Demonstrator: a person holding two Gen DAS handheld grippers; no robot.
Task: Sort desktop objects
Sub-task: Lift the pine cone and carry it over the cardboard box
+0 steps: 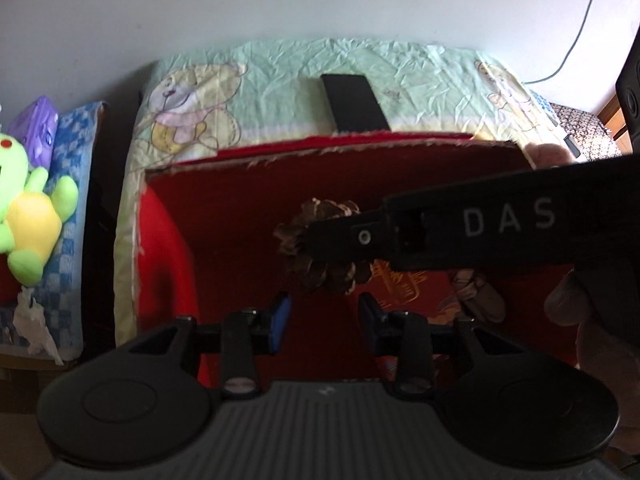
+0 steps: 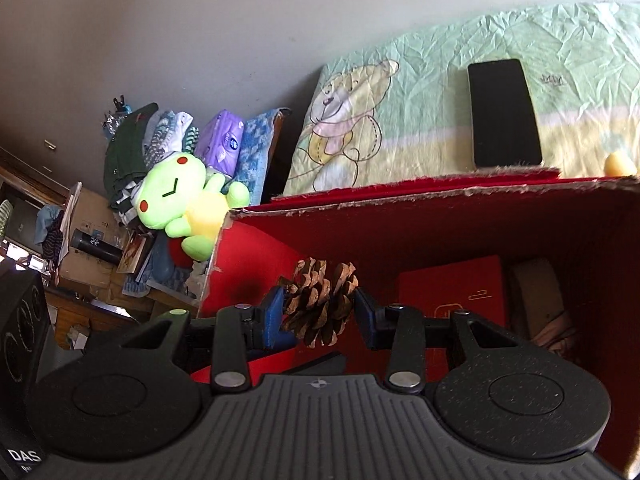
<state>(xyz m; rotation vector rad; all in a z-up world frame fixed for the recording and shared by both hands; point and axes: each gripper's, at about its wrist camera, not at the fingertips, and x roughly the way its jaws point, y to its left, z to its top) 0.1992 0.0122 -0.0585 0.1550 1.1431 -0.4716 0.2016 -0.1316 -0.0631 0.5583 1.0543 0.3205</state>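
Observation:
A brown pine cone [image 2: 320,304] hangs over the inside of an open red cardboard box [image 2: 440,196], and my right gripper [image 2: 320,309] is shut on it, one blue pad pressing each side. In the left wrist view the right gripper [image 1: 320,240] reaches in from the right with the pine cone [image 1: 324,276] at its tip, above the red box [image 1: 320,152]. My left gripper [image 1: 324,316] is open and holds nothing, just in front of and below the cone. Inside the box lie a red booklet [image 2: 452,292] and a beige item [image 2: 540,292].
A black phone [image 2: 504,116] lies on the pale green bear-print cloth [image 2: 580,60] behind the box, with a small yellow object [image 2: 618,164] to its right. A green plush toy [image 2: 180,196], a purple tissue pack [image 2: 222,140] and clutter sit to the left. A hand [image 1: 568,304] grips the right tool.

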